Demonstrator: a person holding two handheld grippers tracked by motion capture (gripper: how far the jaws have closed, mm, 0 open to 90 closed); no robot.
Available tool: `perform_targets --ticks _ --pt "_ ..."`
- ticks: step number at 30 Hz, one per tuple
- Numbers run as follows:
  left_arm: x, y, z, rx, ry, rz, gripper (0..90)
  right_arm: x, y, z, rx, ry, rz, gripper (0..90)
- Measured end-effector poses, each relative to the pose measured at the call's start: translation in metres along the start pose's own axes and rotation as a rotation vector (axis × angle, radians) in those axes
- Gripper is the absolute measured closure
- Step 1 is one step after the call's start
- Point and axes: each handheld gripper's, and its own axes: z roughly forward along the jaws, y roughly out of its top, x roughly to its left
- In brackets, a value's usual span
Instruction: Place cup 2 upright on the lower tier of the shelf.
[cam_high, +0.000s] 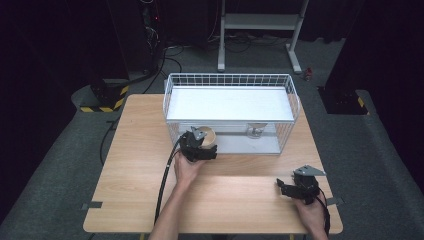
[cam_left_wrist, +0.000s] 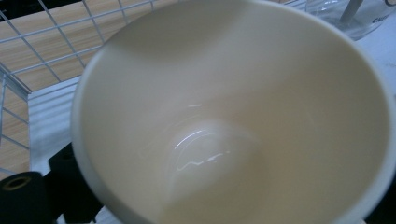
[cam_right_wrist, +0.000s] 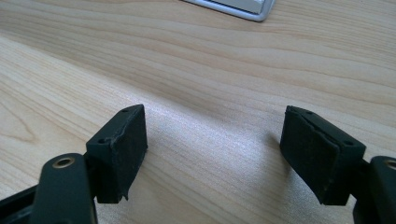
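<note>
two grippers are in play, and the nearer one is doing nothing at all. the right gripper (cam_high: 283, 186) sits at the near right corner of the wooden table (cam_high: 135, 175), its black jaws spread wide over bare wood in the right gripper view, nothing between them, pads (cam_right_wrist: 123, 149) just off the grain.

up the table now, to where the action is. the left gripper (cam_high: 210, 146) is pushed to the front of the white wire basket (cam_high: 295, 102), right at its lower opening, under the white shelf (cam_high: 230, 102) laid across the top. at its tip is the cream cup (cam_high: 207, 135). in the left gripper view that cup (cam_left_wrist: 233, 116) looms huge, mouth tipped toward the lens, glossy and empty inside, with one black jaw showing low at the left beside its outer wall. whether the pads are pinching the rim or have let go, the pictures cannot say; the jaws stand wide either way.

so the step in hand reads as placing the cup inside the basket, on its pale floor, and it looks nearly there.

further in, to the right, a clear stemmed glass (cam_high: 256, 131) stands on the same floor, apart from the cup but not by a lot.

next move, by this reading: settle the cup upright, free the jaws fully, then draw straight back out through the opening without clipping the wire front or nudging the cup toward that glass.
</note>
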Motion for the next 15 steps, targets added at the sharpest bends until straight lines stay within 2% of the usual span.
perform_targets --ticks 2,6,15 --pt "0.001 0.000 0.001 0.012 -0.001 -0.019 2.9 0.000 0.000 0.000 0.000 0.000 0.000 23.0" --pt "0.002 -0.002 0.001 0.022 -0.010 -0.029 0.4 0.000 0.000 0.000 0.000 0.000 0.000 23.0" --pt "0.002 -0.011 -0.006 0.032 -0.009 -0.068 2.4 0.000 0.000 0.000 0.000 0.000 0.002 23.0"
